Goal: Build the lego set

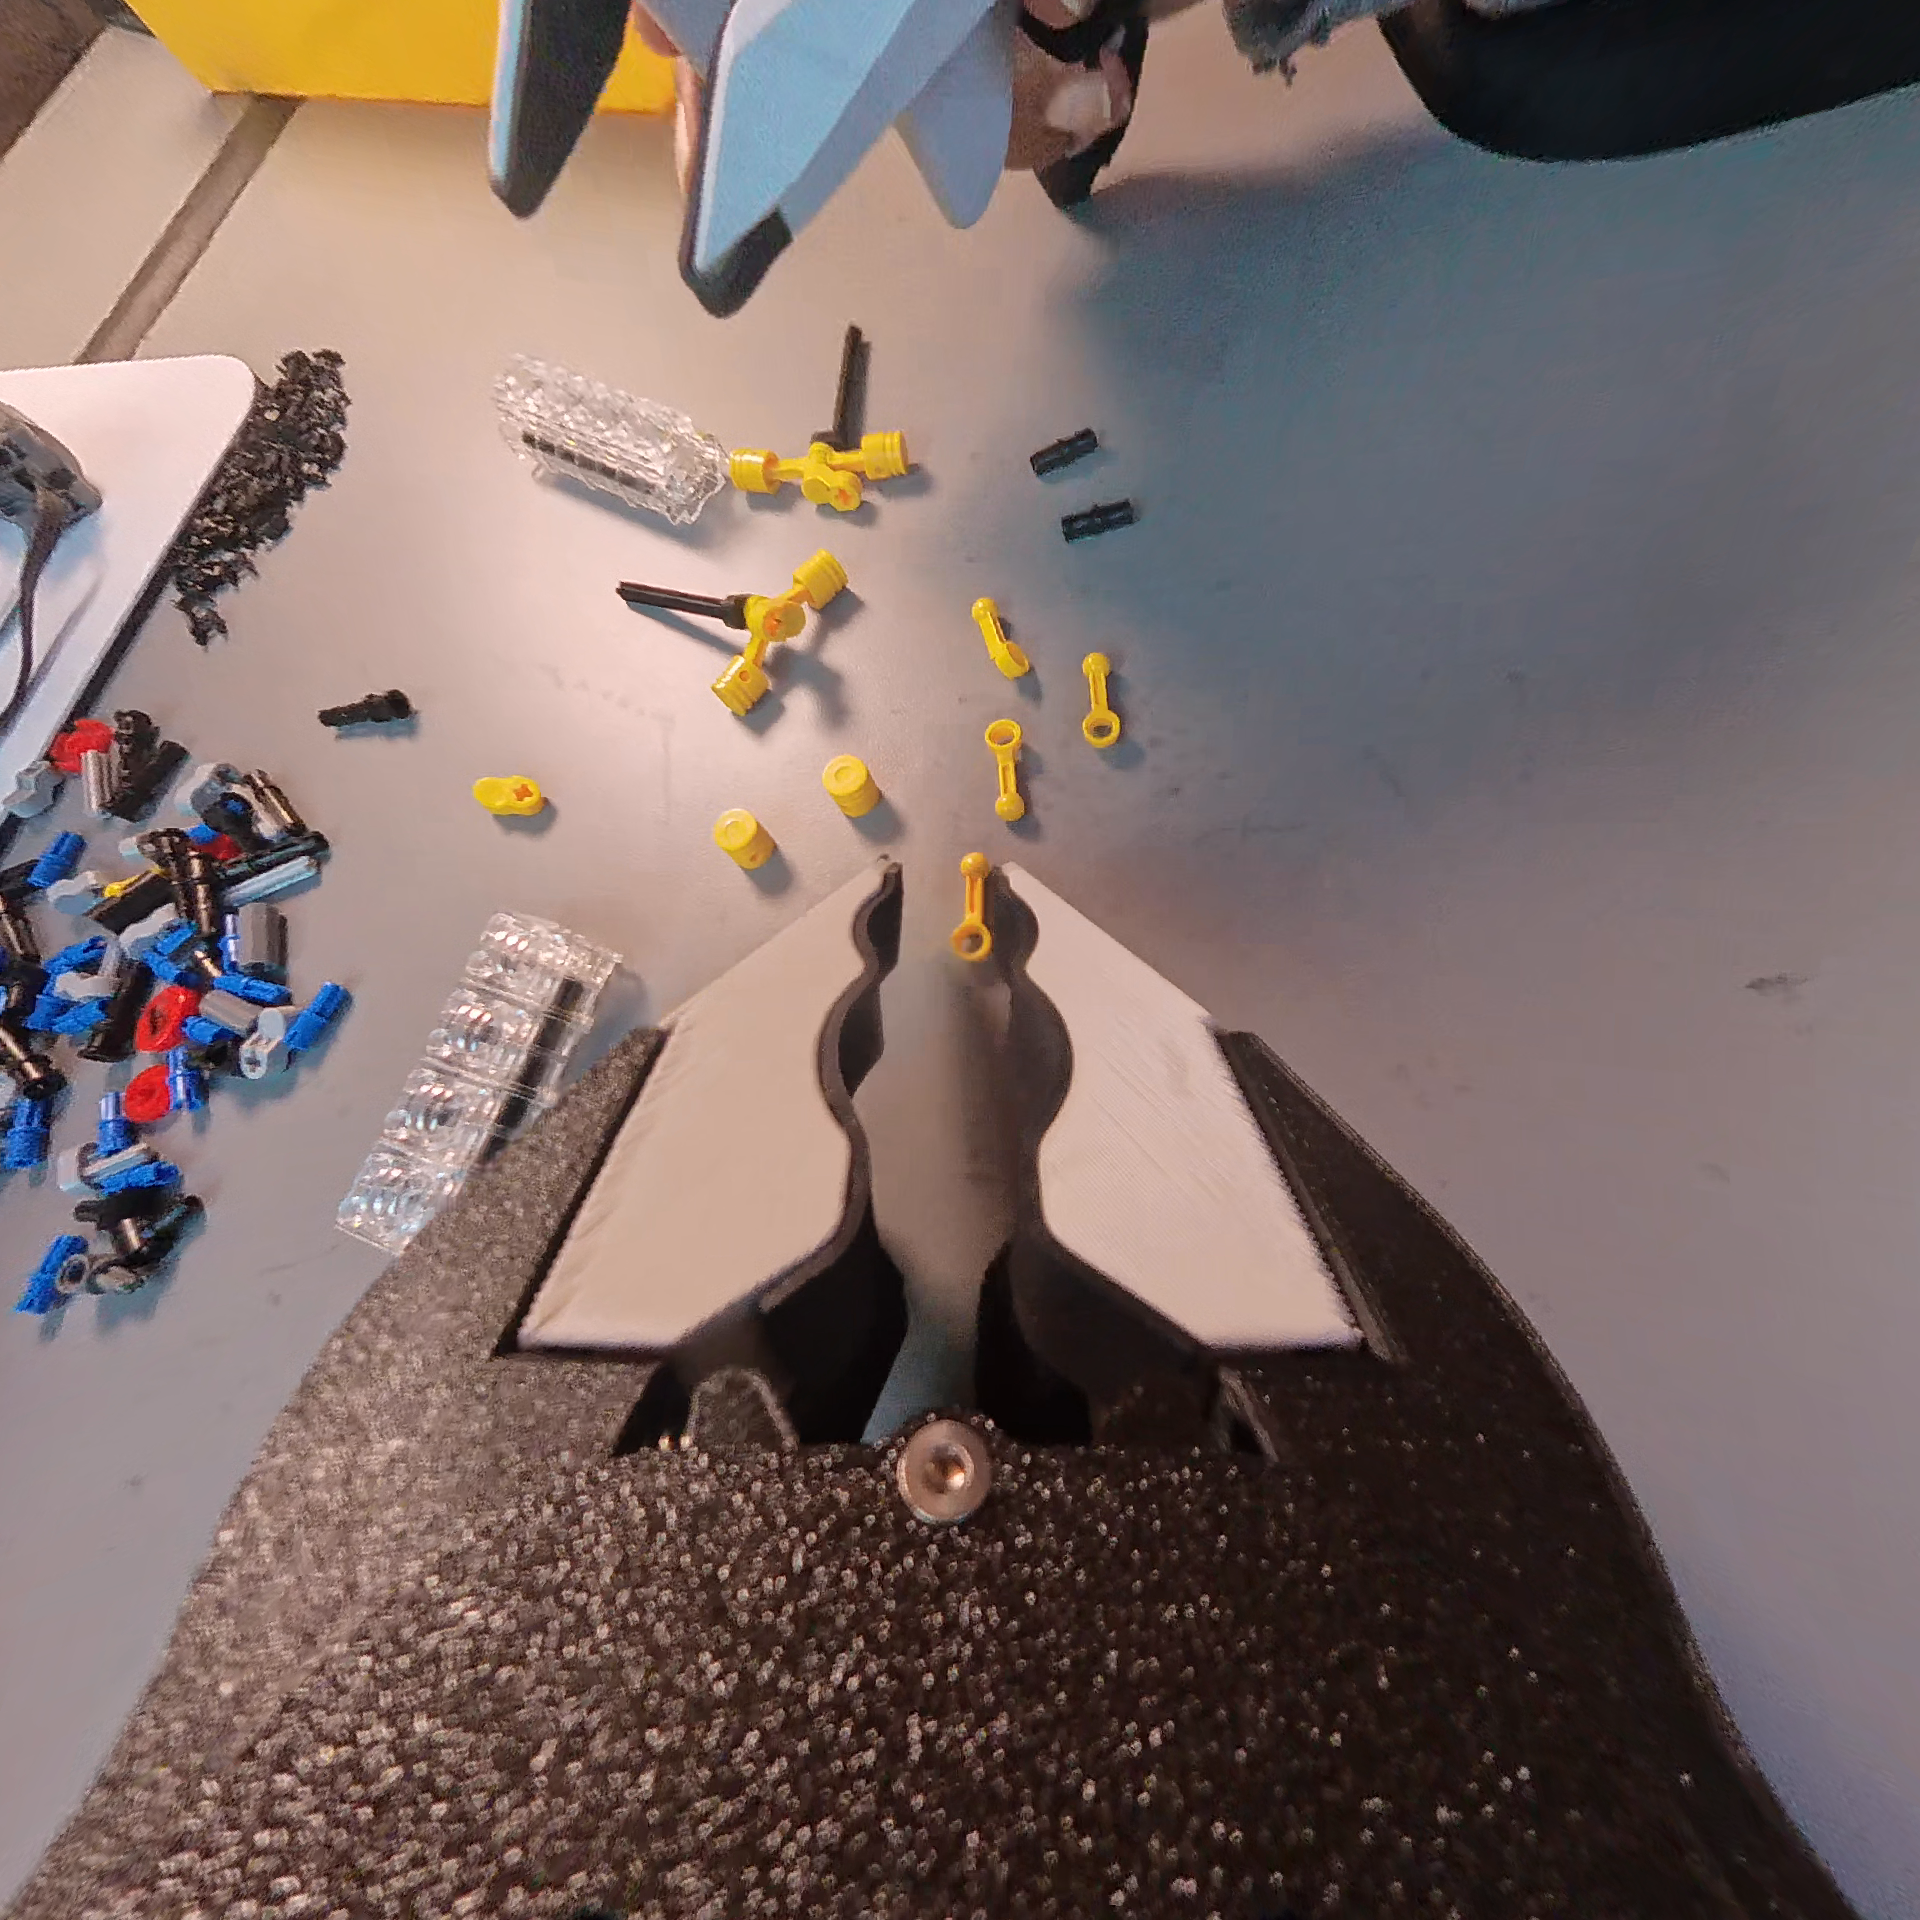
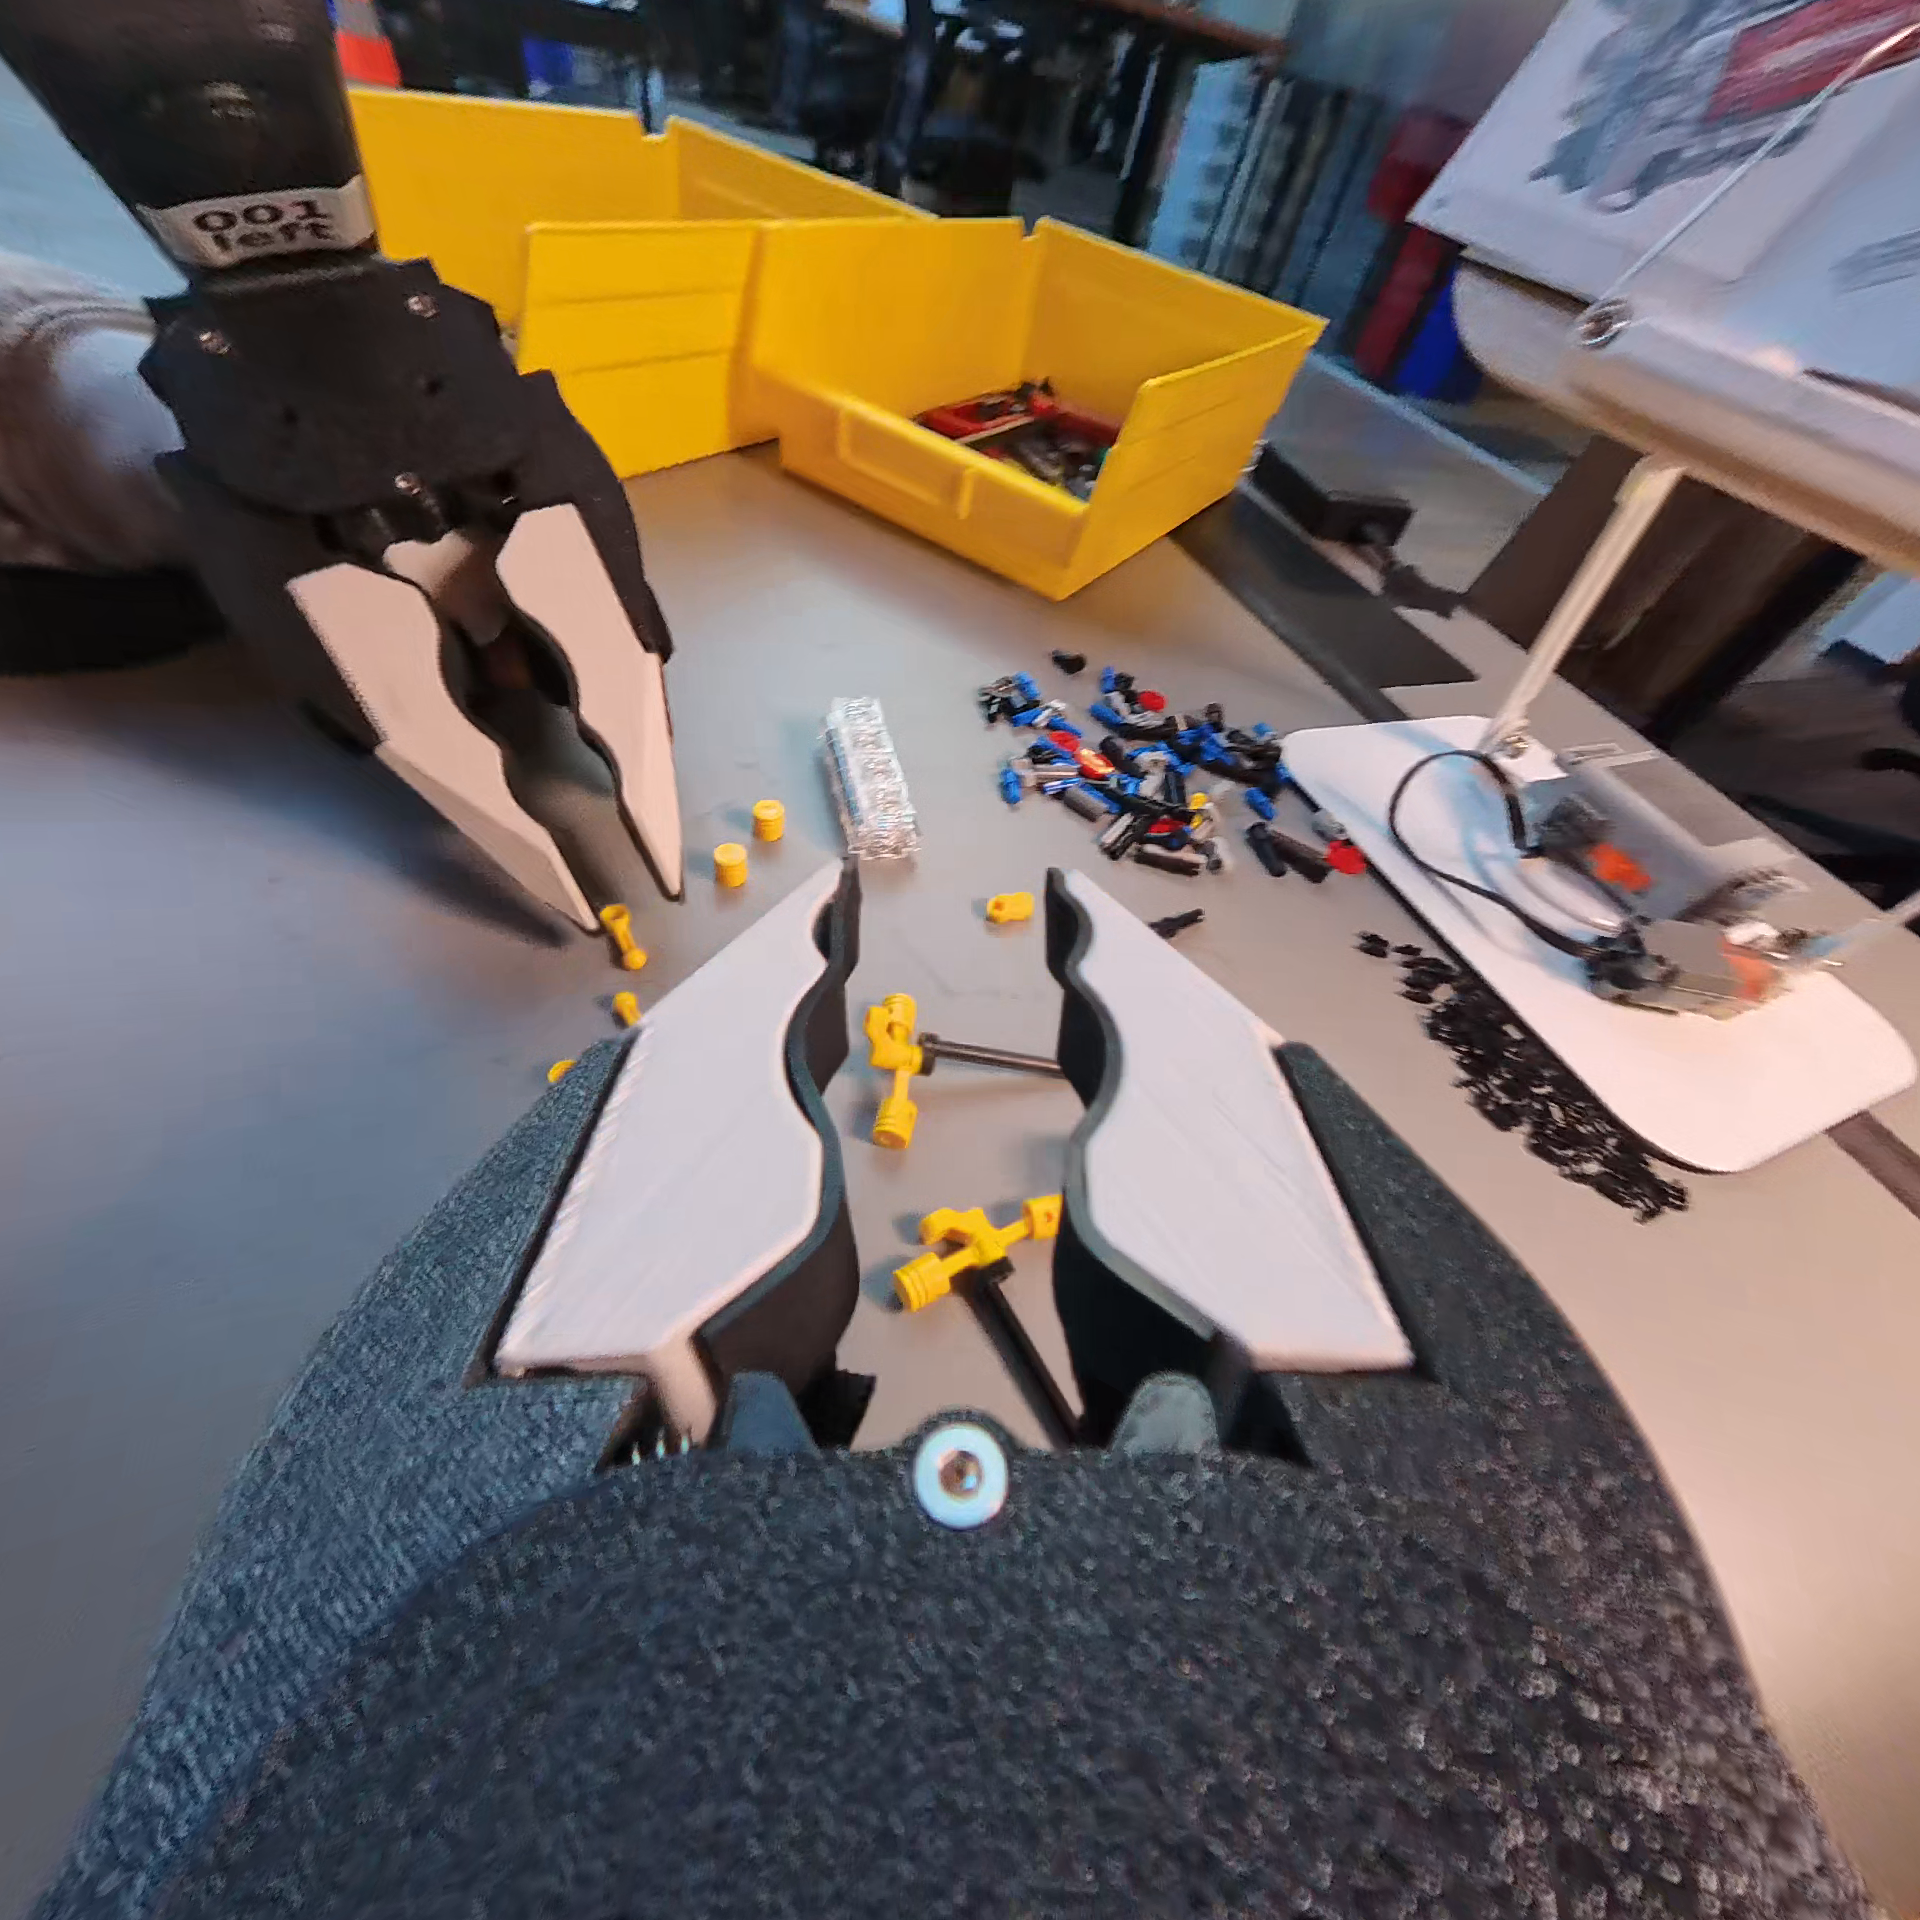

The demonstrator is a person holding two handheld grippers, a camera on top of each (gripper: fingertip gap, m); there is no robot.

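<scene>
My left gripper is low over the grey table, its jaws a narrow gap apart. A small yellow rod with a ring end lies between the tips, against the right finger. The right wrist view shows this gripper with the rod at its tips. My right gripper is open wide and empty. It hovers above two yellow piston assemblies on black axles. Its fingers show at the top of the left wrist view.
Loose yellow rods, two yellow cylinders and black pins lie ahead. Clear bricks and a pile of mixed pieces lie nearby. Yellow bins stand behind, a white stand base at the right. Spacing between my two grippers at the tips: around 11 cm.
</scene>
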